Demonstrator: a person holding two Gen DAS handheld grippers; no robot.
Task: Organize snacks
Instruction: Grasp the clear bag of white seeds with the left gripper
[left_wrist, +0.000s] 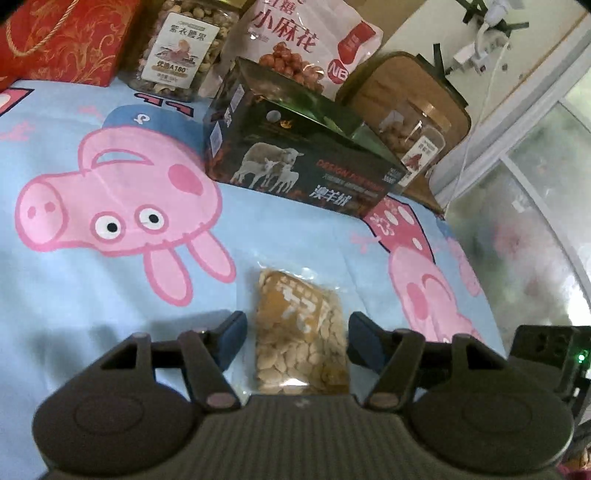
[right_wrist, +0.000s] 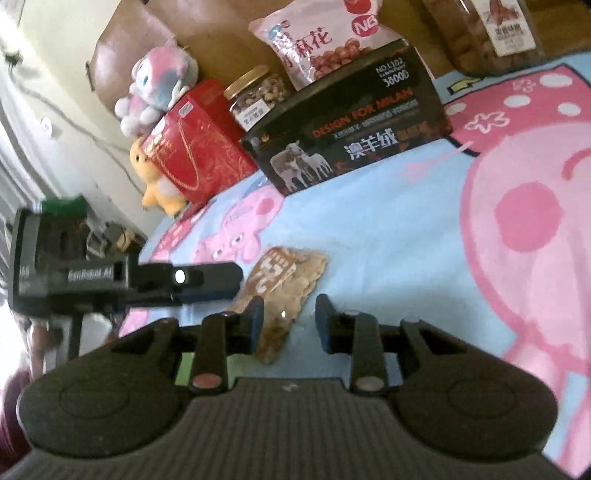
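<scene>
A clear packet of pale nuts with a brown label lies flat on the blue pig-print sheet. My left gripper straddles it, jaws open, with a blue pad on each side and a little space to the packet. The right wrist view shows the same packet, with its near end under my open right gripper; that gripper's left finger overlaps the packet's edge. One left gripper finger reaches in from the left toward the packet. The right gripper's body shows at the right edge.
Behind the packet stands a black box with sheep on it. Further back are a pink snack bag, a nut jar, a red gift bag and a second jar. Plush toys sit at the far left.
</scene>
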